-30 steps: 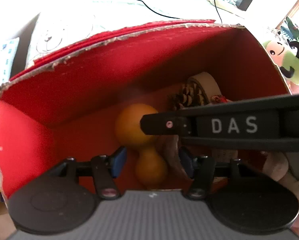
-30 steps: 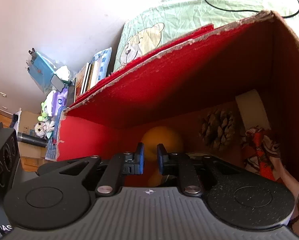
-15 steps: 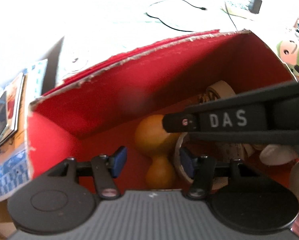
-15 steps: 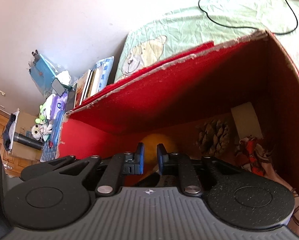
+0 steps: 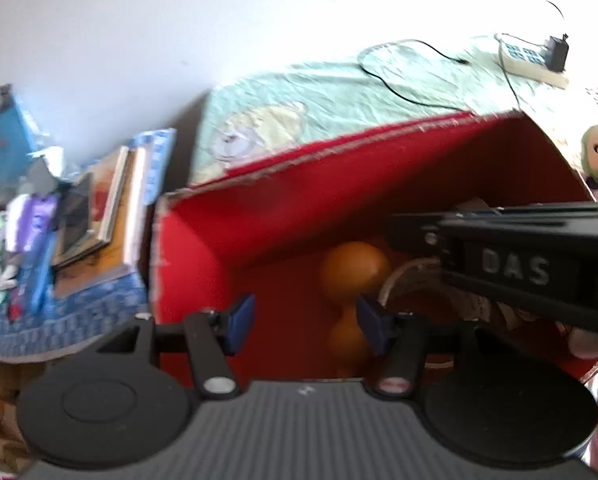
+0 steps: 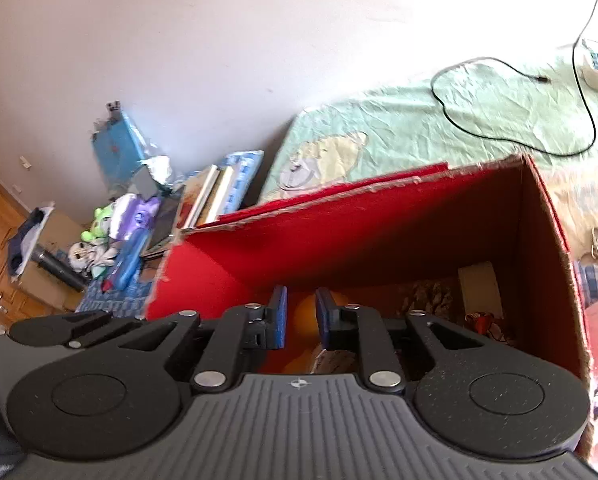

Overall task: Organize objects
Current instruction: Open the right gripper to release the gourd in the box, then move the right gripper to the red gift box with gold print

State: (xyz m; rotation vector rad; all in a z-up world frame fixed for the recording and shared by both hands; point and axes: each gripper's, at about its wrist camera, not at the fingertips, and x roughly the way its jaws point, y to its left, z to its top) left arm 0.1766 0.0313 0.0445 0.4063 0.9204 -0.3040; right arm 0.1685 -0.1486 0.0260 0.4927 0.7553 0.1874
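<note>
Above the red-lined cardboard box where an orange wooden gourd is stowed, the left gripper is held wide and empty, the right gripper narrowed on nothing.

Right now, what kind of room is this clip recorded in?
Most likely a bedroom, perhaps a child's. A red cardboard box sits on a bed with a cartoon bear sheet, and books and small toys are piled beside it by the wall.
</note>
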